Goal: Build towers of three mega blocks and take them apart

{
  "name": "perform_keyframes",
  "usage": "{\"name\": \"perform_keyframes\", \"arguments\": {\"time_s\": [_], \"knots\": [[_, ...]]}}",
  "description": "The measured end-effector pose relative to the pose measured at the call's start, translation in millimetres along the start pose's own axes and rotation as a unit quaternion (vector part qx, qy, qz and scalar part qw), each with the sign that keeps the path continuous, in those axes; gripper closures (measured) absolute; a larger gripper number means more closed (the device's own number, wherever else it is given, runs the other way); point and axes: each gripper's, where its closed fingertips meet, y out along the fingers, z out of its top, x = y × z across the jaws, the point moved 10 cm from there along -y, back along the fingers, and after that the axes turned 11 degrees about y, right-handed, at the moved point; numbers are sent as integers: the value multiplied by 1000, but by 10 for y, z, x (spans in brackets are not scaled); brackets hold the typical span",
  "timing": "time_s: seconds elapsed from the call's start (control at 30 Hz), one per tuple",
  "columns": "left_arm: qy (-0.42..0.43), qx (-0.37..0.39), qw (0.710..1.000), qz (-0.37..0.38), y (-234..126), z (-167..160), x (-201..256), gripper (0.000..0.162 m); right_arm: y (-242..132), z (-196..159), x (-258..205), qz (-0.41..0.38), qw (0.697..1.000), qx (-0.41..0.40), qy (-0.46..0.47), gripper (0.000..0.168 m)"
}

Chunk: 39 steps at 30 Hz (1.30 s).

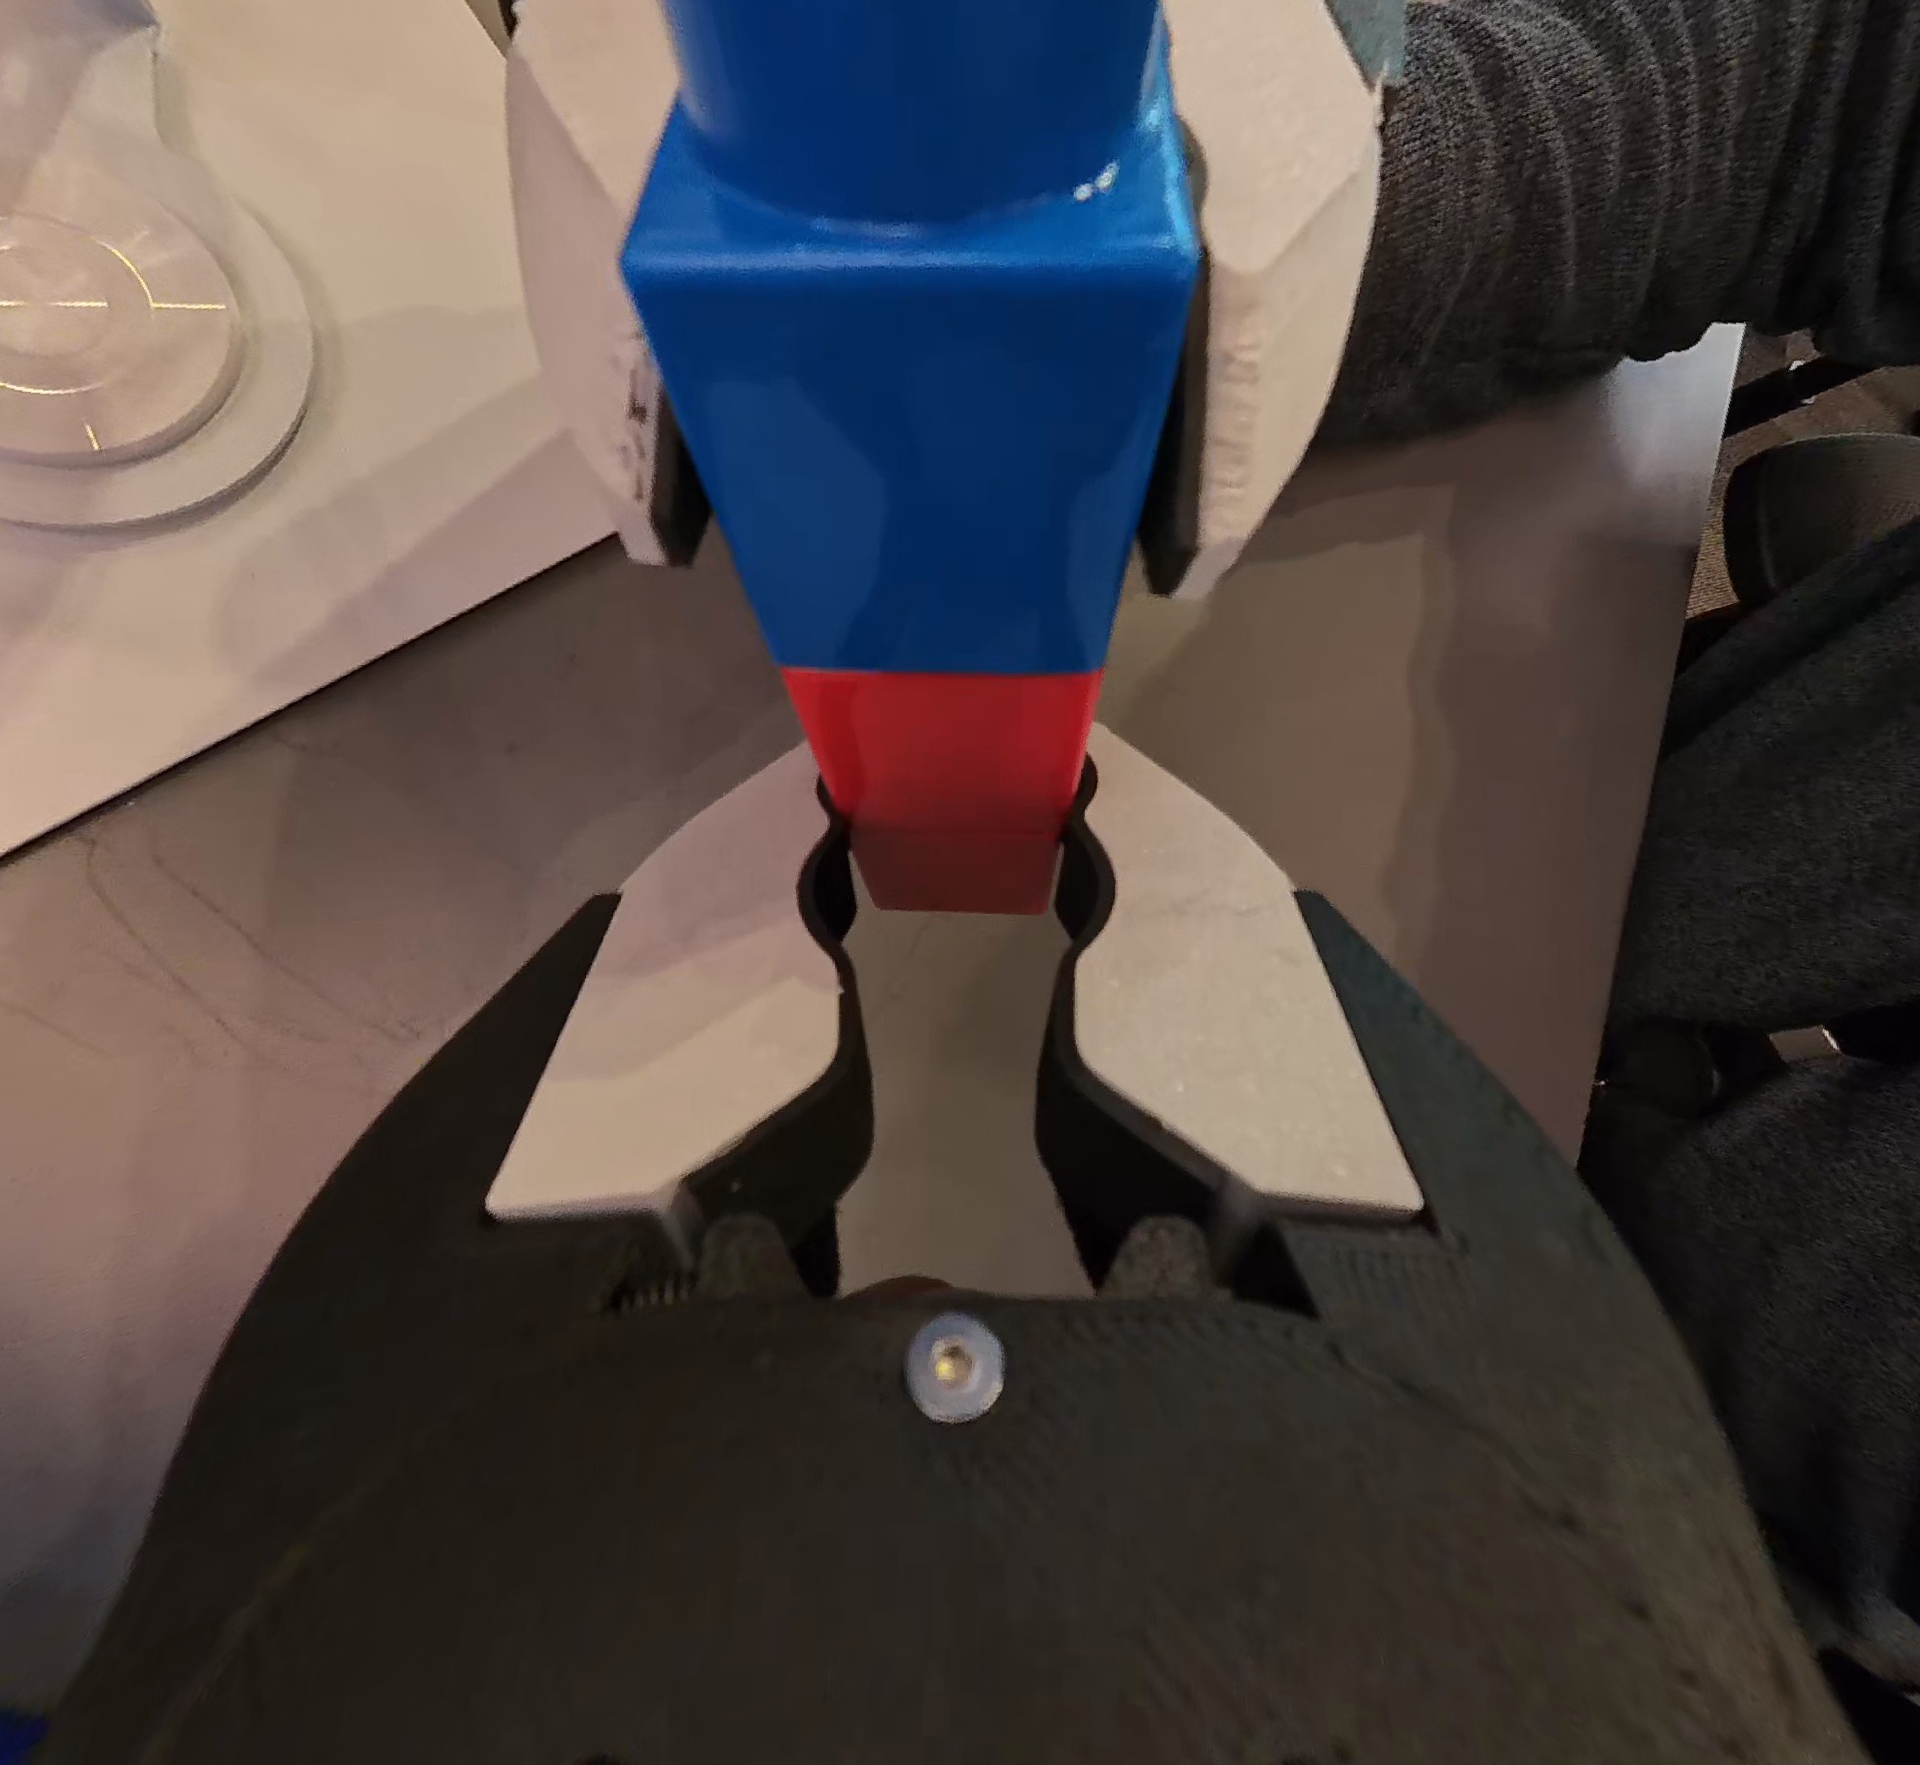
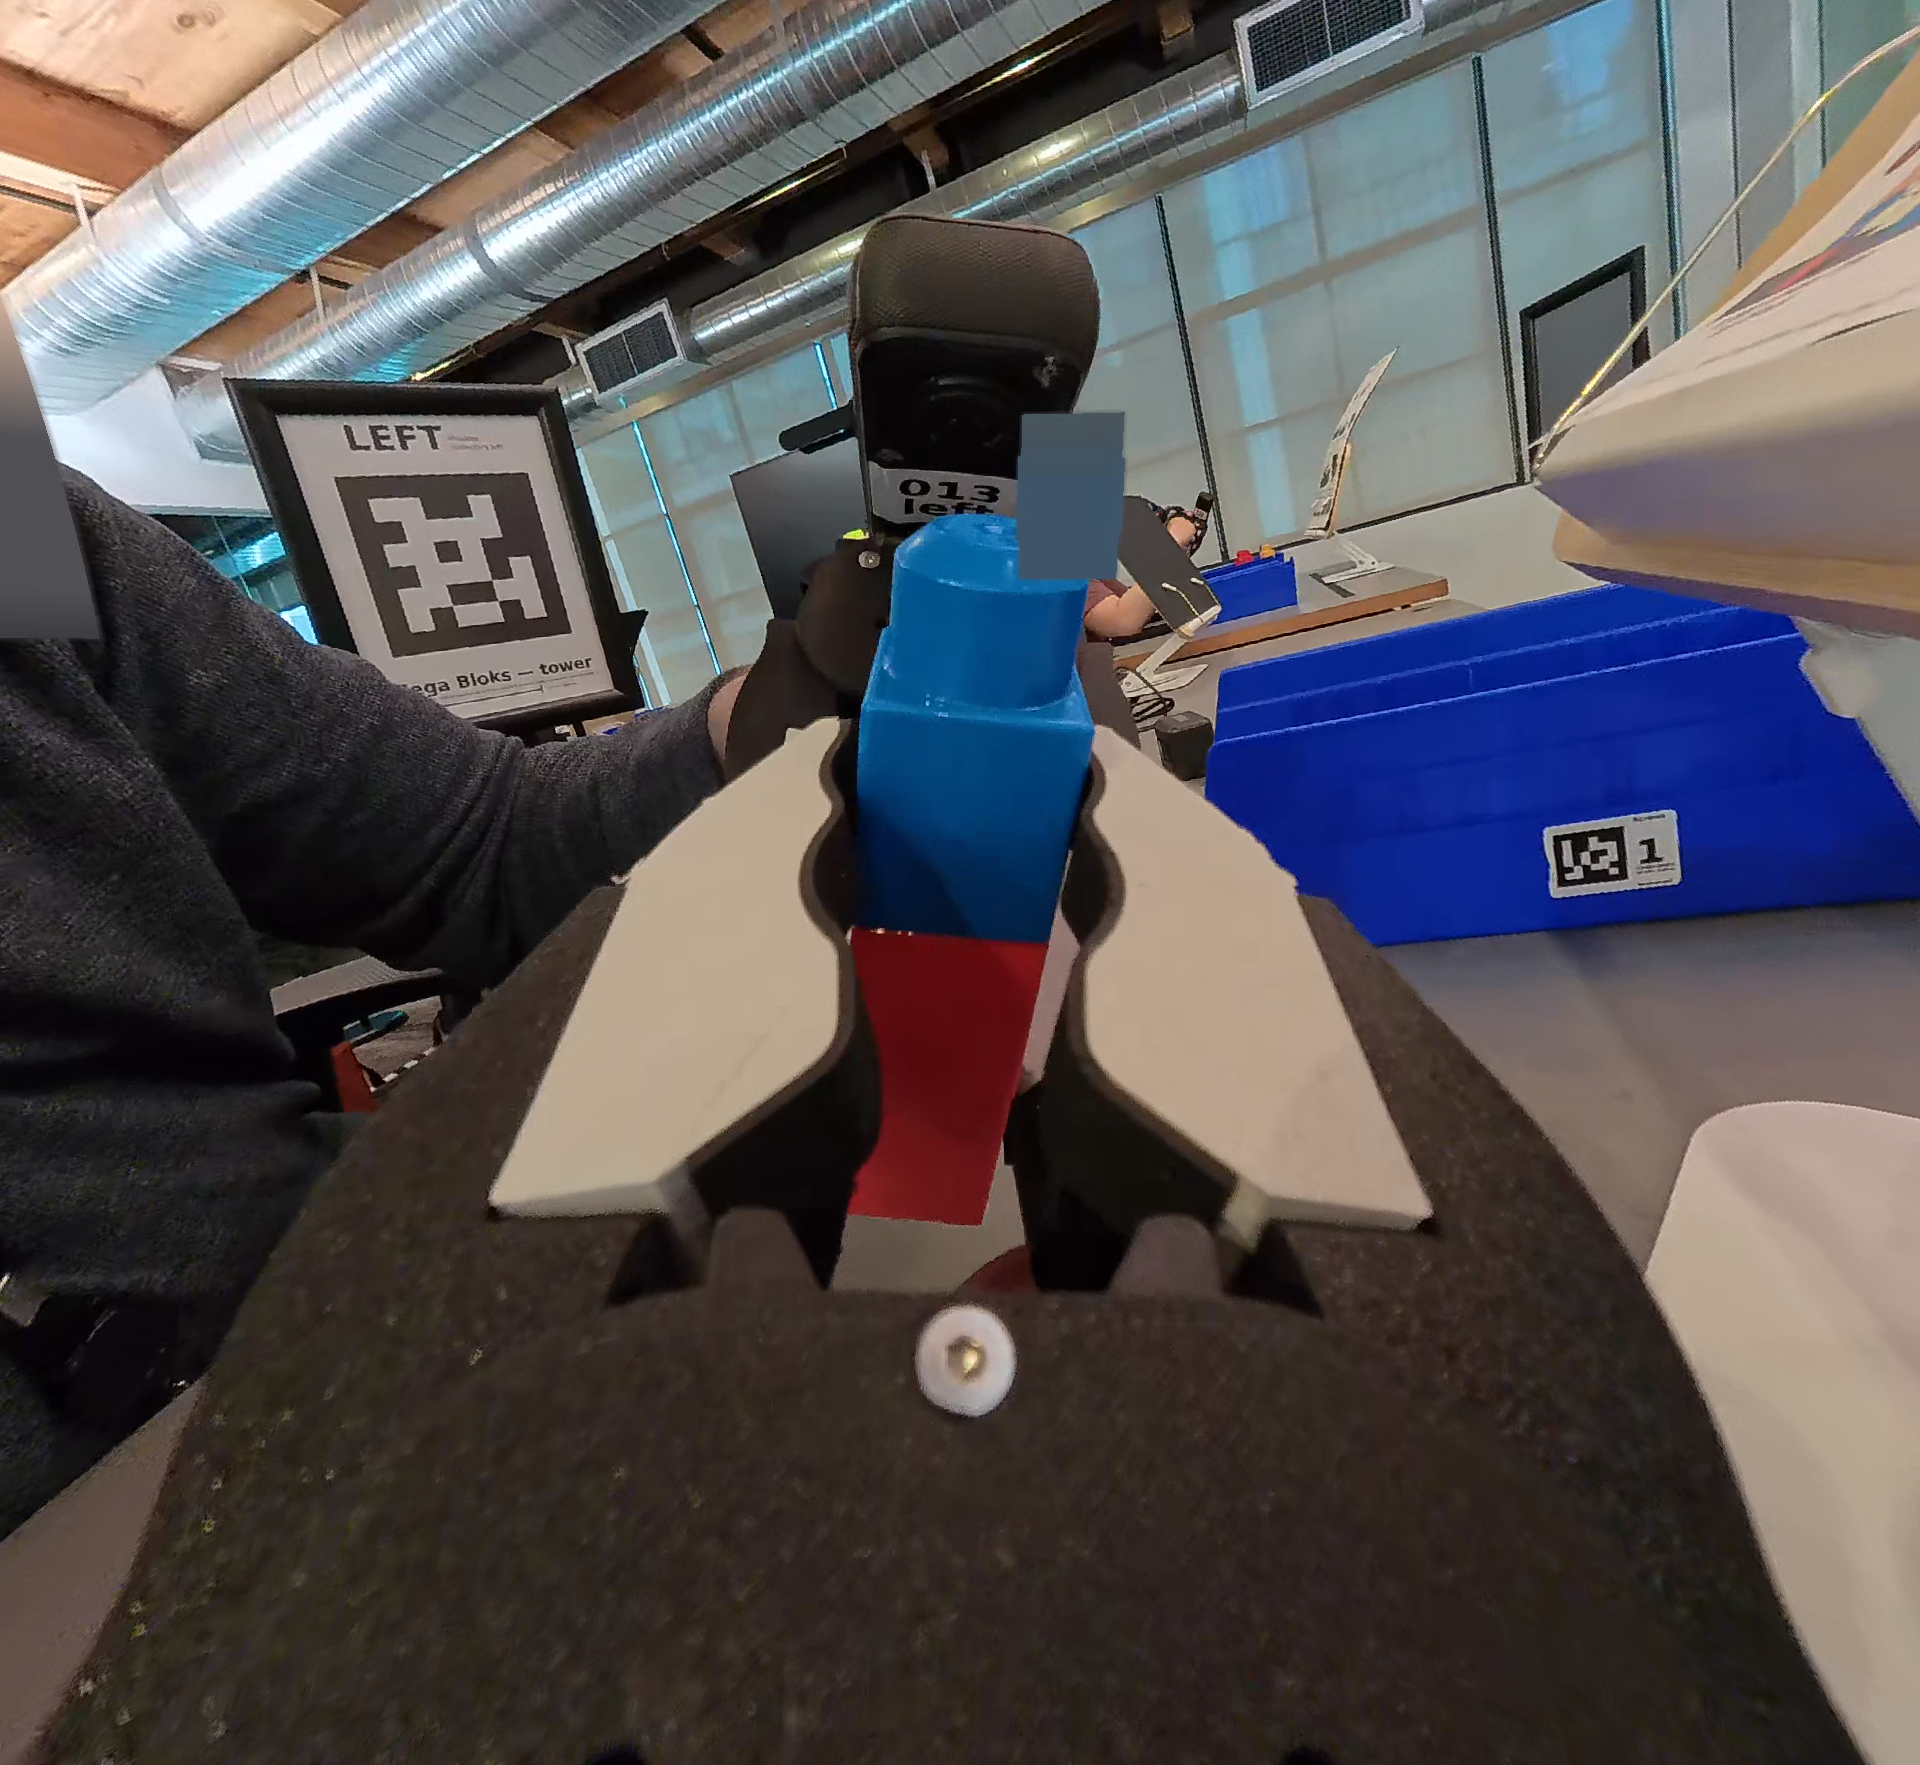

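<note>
the left hand-held gripper pinched the red plastic block at the tower's base; the right hand-held gripper clamped the blue plastic block stacked above, over the grey surface.

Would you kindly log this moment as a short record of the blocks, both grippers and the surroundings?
stack: blue block joined to red block, held clear of the table
third block: none seen on the stack
left gripper: shut on red block's end
right gripper: shut on blue block, near its seam with the red one
stage: cannot tell whether pressing together or pulling apart
nearby: blue bin on the table; sign behind the person's sleeve
</note>
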Motion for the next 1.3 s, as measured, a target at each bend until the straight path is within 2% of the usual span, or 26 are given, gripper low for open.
{"name": "perform_keyframes", "arguments": {"time_s": [0.17,0.23,0.33,0.43,0.6,0.67,0.77,0.83,0.93,1.0,1.17,1.2,1.3], "knots": [[0,1,1000,-2,-7,-29,-11,126,19,-1,-1,-7,1000,-9,-2,132],[0,18,1000,-10,-60,-23,2,126,34,18,-29,-12,999,-28,-21,127],[20,-17,999,20,-114,-43,14,126,54,78,-61,-24,997,-64,-42,115],[34,-24,999,19,-125,-40,64,126,73,123,-91,-31,992,-109,-59,115],[46,-39,998,27,-87,-41,90,126,137,147,-141,-35,974,-216,-61,130],[48,-40,998,20,-65,-49,90,126,142,172,-163,-48,967,-243,-65,128],[56,-51,997,14,-30,-44,118,126,127,269,-268,-65,963,-249,-75,116],[67,-51,996,6,9,-11,152,126,96,338,-372,-69,962,-252,-83,129],[81,-61,995,5,60,64,187,126,47,363,-472,-99,956,-263,-82,131],[89,-53,995,2,84,140,206,120,-10,402,-560,-119,956,-255,-80,132],[110,36,993,-1,19,416,282,105,-321,693,-979,-182,948,-239,-104,132],[117,53,992,0,-8,459,288,107,-433,799,-1078,-204,945,-230,-112,132],[135,113,984,6,-93,580,269,136,-890,1187,-1396,-285,930,-188,-139,132]]}}
